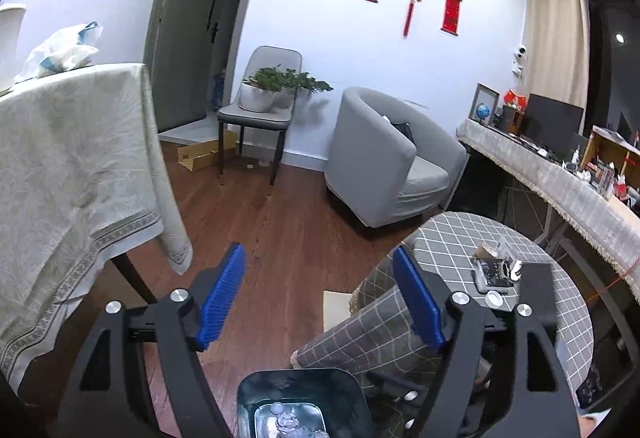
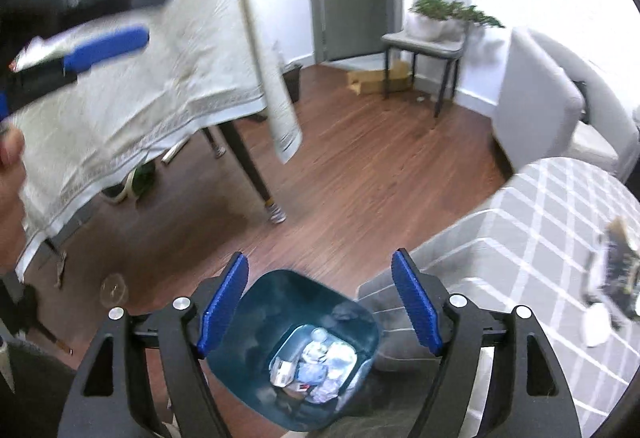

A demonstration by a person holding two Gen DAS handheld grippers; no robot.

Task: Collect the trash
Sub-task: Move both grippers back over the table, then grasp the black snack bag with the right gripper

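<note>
Two grippers in view, both with fingers spread and nothing between the blue pads. No earlier picture to compare.

Left gripper [image 1: 320, 294]: aimed across the room over the wood floor [image 1: 280, 230]. Only the near rim and inside of the trash bin [image 1: 298, 404] show at the bottom edge of its view, below and between the fingers.

Right gripper [image 2: 320, 302]: tilted down, looking straight into the trash bin [image 2: 296, 354]. The bin is dark blue-green, stands on the floor just beside the hanging edge of the checked cloth. Inside at the bottom: a heap of crumpled trash [image 2: 316, 366], pale wrappers and paper, single pieces not distinguishable.

Round tabletop with grey checked cloth [image 1: 500, 238] sits to the right of the bin. On it: a small cluster of remaining items [image 1: 494, 270], dark packaging and a round white lid; blurred in the right wrist view, details unclear.

Left gripper also appears in the right wrist view at upper left [image 2: 108, 41], motion-blurred, a person's hand [image 2: 10, 157] below it at the frame edge.

Background: table under a cream cloth [image 1: 68, 157], grey armchair [image 1: 384, 157], chair carrying a potted plant [image 1: 264, 93].
</note>
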